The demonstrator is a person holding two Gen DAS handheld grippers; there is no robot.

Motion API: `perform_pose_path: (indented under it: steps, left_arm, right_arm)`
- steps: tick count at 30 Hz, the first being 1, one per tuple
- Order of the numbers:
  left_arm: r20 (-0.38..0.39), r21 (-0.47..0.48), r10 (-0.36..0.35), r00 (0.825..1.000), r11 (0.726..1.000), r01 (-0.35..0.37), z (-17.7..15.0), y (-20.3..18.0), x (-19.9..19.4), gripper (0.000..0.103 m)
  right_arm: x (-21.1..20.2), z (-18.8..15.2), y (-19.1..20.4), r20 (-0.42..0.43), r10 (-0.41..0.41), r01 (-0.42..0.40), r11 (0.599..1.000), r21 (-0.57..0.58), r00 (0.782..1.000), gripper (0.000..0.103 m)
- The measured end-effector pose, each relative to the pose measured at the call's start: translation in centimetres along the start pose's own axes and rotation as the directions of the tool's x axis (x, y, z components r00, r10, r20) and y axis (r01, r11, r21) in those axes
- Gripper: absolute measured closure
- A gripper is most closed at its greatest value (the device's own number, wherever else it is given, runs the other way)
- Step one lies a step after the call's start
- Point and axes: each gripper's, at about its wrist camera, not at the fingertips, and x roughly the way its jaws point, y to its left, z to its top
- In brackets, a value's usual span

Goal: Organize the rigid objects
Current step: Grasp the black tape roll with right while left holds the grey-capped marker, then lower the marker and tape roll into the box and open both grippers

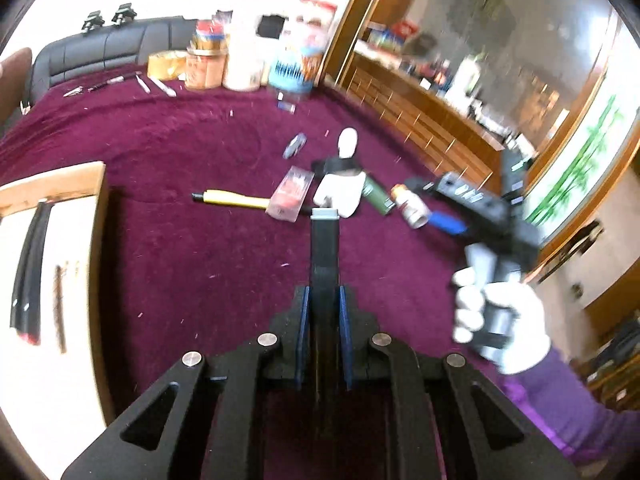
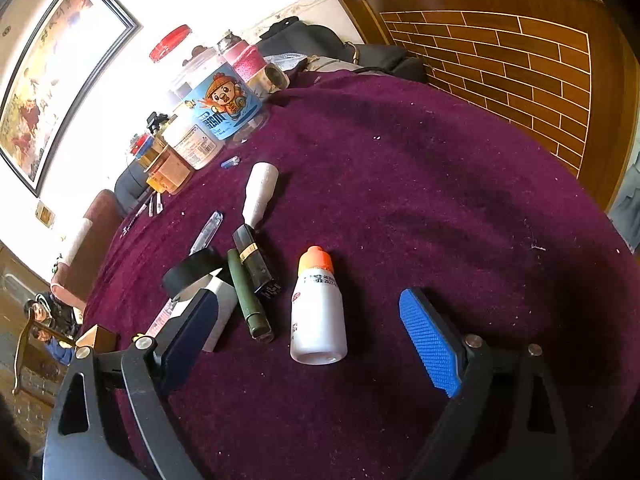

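My left gripper (image 1: 325, 300) is shut on a long black marker (image 1: 324, 244) with a grey end cap, held above the purple cloth. My right gripper (image 2: 316, 332) is open, its jaws either side of a white bottle with an orange cap (image 2: 318, 308) that lies on the cloth; the bottle also shows in the left wrist view (image 1: 410, 205). Beside the bottle lie a green tube (image 2: 248, 298), a black tube with a gold band (image 2: 256, 260), black tape (image 2: 192, 270) and a white handle (image 2: 260, 192). The right gripper appears in the left wrist view (image 1: 444, 222).
A white tray with a wooden rim (image 1: 96, 240) holding long dark items sits at the left. A yellow-handled tool (image 1: 232, 199) and a clear packet (image 1: 290, 196) lie mid-table. Jars and tins (image 2: 216, 108) crowd the far edge. A wooden cabinet (image 2: 520, 64) stands to the right.
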Motion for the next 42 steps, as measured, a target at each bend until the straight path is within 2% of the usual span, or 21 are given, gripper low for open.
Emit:
perform_pose_path:
  steps: [3, 7, 9, 11, 14, 16, 18, 19, 22, 24, 26, 27, 28, 29, 31, 34, 39, 42]
  left_arm:
    - [0.069, -0.028, -0.031, 0.997, 0.999, 0.033, -0.7, 0.2, -3.3, 0.092]
    - [0.143, -0.058, -0.052, 0.988, 0.996, 0.061, -0.8, 1.4, -5.5, 0.092]
    - [0.169, -0.064, -0.051, 0.984, 0.996, 0.062, -0.9, 2.0, -6.6, 0.091]
    - [0.194, -0.077, -0.054, 0.98, 0.995, 0.07, -0.9, 2.7, -7.4, 0.092]
    - [0.223, -0.099, -0.06, 0.973, 0.992, 0.084, -0.8, 3.6, -8.1, 0.092]
    - [0.236, -0.112, -0.056, 0.97, 0.99, 0.085, -1.1, 4.2, -8.5, 0.092]
    - [0.24, -0.119, -0.051, 0.969, 0.99, 0.082, -1.3, 4.7, -8.9, 0.092]
    - [0.242, -0.122, -0.046, 0.969, 0.989, 0.078, -1.5, 5.0, -9.1, 0.091]
    - [0.251, -0.133, -0.039, 0.967, 0.988, 0.075, -1.7, 5.9, -9.6, 0.091]
    - [0.257, -0.141, -0.03, 0.966, 0.988, 0.068, -1.9, 6.3, -9.8, 0.091]
    - [0.264, -0.154, -0.021, 0.964, 0.986, 0.064, -2.0, 6.9, -10.0, 0.091]
    - [0.267, -0.164, -0.016, 0.964, 0.984, 0.062, -2.2, 7.4, -10.0, 0.091]
    - [0.27, -0.171, -0.014, 0.963, 0.983, 0.063, -2.3, 7.7, -10.1, 0.091]
    - [0.272, -0.178, -0.012, 0.962, 0.982, 0.062, -2.4, 7.9, -10.2, 0.091]
    - [0.278, -0.19, -0.002, 0.961, 0.98, 0.057, -2.7, 8.4, -10.5, 0.092]
    - [0.287, -0.211, 0.014, 0.958, 0.976, 0.049, -2.9, 9.3, -11.0, 0.091]
    - [0.31, -0.226, 0.056, 0.949, 0.974, 0.016, -3.0, 10.9, -12.6, 0.091]
    - [0.308, -0.241, 0.097, 0.946, 0.97, -0.021, -2.6, 12.5, -13.3, 0.091]
  right_arm:
    - [0.0, 0.0, 0.2, -0.004, -0.009, 0.009, 1.0, -0.008, 1.0, 0.01]
    - [-0.9, 0.5, 1.3, -0.027, -0.049, 0.047, 0.997, -0.065, 0.998, 0.011]
    - [-2.1, 1.0, 2.7, -0.027, -0.011, 0.008, 0.995, -0.101, 1.0, 0.011]
    - [-2.1, 1.5, 3.7, -0.081, 0.049, -0.057, 0.994, -0.097, 0.995, 0.012]
    - [-0.6, 2.1, 5.2, -0.182, 0.131, -0.141, 0.989, -0.043, 0.975, 0.018]
    - [1.2, 2.3, 5.9, -0.249, 0.196, -0.194, 0.981, 0.032, 0.949, 0.03]
    - [3.1, 2.1, 6.4, -0.304, 0.231, -0.207, 0.972, 0.108, 0.924, 0.038]
    - [3.7, 2.1, 6.7, -0.312, 0.232, -0.2, 0.971, 0.129, 0.921, 0.043]
    - [4.7, 2.4, 7.9, -0.289, 0.194, -0.169, 0.979, 0.11, 0.937, 0.044]
    - [5.4, 2.5, 8.5, -0.29, 0.183, -0.152, 0.98, 0.127, 0.939, 0.044]
    - [5.9, 2.8, 9.3, -0.274, 0.131, -0.103, 0.988, 0.114, 0.953, 0.045]
    - [6.1, 3.0, 9.6, -0.27, 0.1, -0.074, 0.992, 0.106, 0.958, 0.052]
    - [6.2, 3.0, 9.7, -0.271, 0.078, -0.052, 0.994, 0.1, 0.959, 0.07]
    - [6.5, 3.1, 9.6, -0.277, 0.059, -0.033, 0.995, 0.097, 0.959, 0.078]
    - [6.7, 3.2, 9.5, -0.271, 0.06, -0.033, 0.994, 0.102, 0.961, 0.083]
    - [6.3, 3.1, 10.1, -0.252, -0.001, 0.01, 0.999, 0.035, 0.968, 0.084]
    - [4.3, 3.2, 11.8, -0.204, 0.041, -0.046, 0.999, -0.022, 0.978, 0.087]
    - [3.1, 2.8, 14.3, -0.216, 0.094, -0.112, 0.991, -0.076, 0.972, 0.088]
